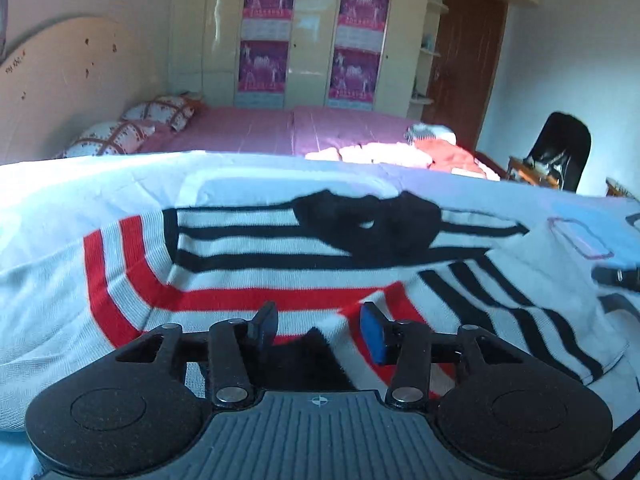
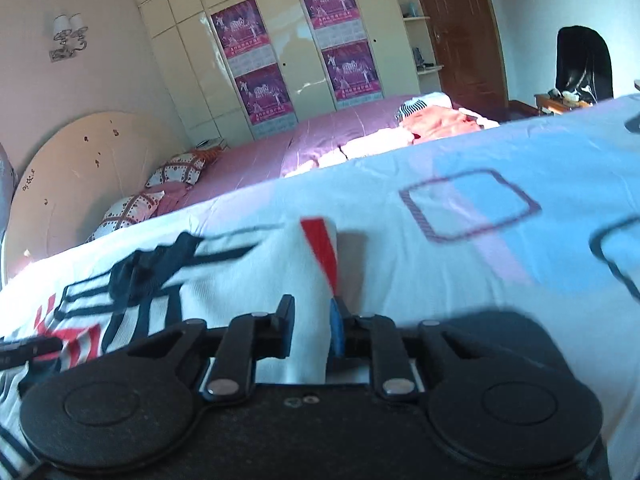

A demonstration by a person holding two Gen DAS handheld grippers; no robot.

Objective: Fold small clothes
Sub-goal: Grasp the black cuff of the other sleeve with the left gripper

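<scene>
A white knitted sweater with red and black stripes and a black collar lies spread on a light blue sheet with square outlines. My left gripper hovers over its red-striped lower part. Its fingers are apart, with cloth lying under them and not pinched. In the right wrist view, a raised fold of the sweater with a red stripe stands between the fingers of my right gripper. The pads close in on both sides of that fold. The rest of the sweater lies to the left.
Beyond the sheet's far edge is a pink bed with patterned pillows and a pile of orange and white clothes. A cream wardrobe with pink posters, a brown door and a black chair stand behind.
</scene>
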